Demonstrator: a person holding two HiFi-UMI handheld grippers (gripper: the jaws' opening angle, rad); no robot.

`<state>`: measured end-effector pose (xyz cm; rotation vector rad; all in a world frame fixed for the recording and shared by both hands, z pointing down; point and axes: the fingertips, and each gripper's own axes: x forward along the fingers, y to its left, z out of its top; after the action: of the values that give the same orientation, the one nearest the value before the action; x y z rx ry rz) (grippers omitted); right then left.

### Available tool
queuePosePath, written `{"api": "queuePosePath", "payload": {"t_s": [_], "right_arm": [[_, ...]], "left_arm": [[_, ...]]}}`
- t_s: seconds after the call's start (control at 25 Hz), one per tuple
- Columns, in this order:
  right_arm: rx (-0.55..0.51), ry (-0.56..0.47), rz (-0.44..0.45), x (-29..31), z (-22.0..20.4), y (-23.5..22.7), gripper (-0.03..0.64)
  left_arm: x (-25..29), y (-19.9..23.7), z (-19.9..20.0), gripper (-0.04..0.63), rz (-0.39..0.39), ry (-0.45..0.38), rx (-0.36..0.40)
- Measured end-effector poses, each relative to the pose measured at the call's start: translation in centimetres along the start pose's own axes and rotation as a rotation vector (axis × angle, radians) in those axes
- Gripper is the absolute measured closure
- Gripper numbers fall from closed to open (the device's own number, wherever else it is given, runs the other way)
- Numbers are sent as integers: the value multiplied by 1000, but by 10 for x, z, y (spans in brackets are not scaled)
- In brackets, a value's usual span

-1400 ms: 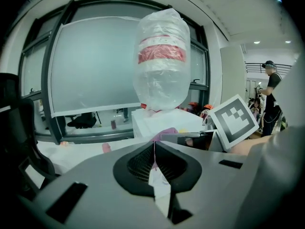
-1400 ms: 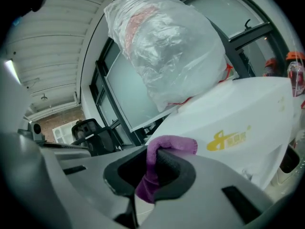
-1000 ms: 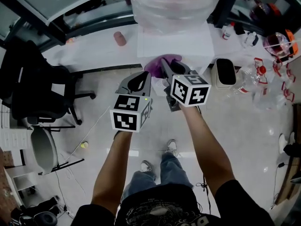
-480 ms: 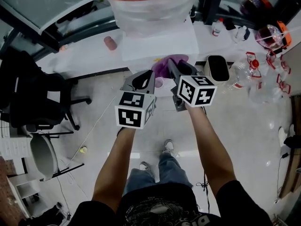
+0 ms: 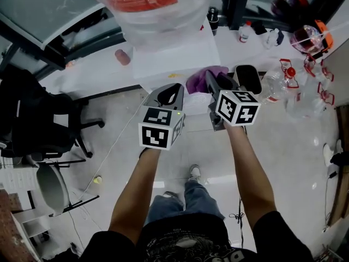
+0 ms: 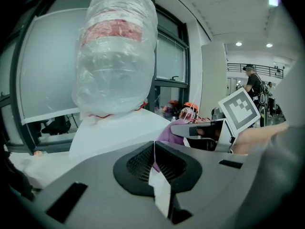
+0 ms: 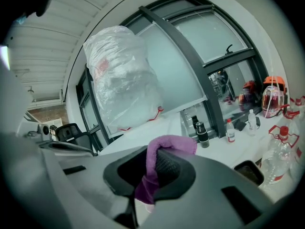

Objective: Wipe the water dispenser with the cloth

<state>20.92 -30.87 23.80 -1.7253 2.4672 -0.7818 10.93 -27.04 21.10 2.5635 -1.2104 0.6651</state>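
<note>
The white water dispenser (image 5: pixel 174 53) stands ahead of me, its upturned bottle (image 5: pixel 152 4) wrapped in clear plastic with a red label. My right gripper (image 5: pixel 209 77) is shut on a purple cloth (image 5: pixel 203 78) at the dispenser's near right edge. From the right gripper view, the cloth (image 7: pixel 162 151) drapes over the jaws of the right gripper (image 7: pixel 151 163), with the bottle (image 7: pixel 124 85) beyond. My left gripper (image 5: pixel 173 90) hovers just left of it, short of the dispenser. The left gripper (image 6: pixel 154 149) is shut with nothing in it, and the cloth (image 6: pixel 167 130) shows behind it.
A beige bin (image 5: pixel 248 79) stands on the floor right of the dispenser. Several empty water jugs (image 5: pixel 305 86) lie further right. A black office chair (image 5: pixel 38 119) is at the left. A pink cup (image 5: pixel 122 57) sits on the white ledge. Small bottles (image 7: pixel 202 130) line the windowsill.
Both grippers have shifted right and slightly forward toward the dispenser's front edge, the cloth still held in the right one. The left gripper stays shut.
</note>
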Motion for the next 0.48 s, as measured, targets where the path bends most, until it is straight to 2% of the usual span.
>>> {"api": "queuePosePath", "payload": {"t_s": [0.16, 0.48], "right_arm": [[-26, 4, -22, -10, 6, -18, 584], [-191, 35, -46, -19, 15, -25, 584]], "left_arm": [[8, -10, 4, 568, -17, -2, 7], [13, -16, 11, 567, -42, -13, 26]]}}
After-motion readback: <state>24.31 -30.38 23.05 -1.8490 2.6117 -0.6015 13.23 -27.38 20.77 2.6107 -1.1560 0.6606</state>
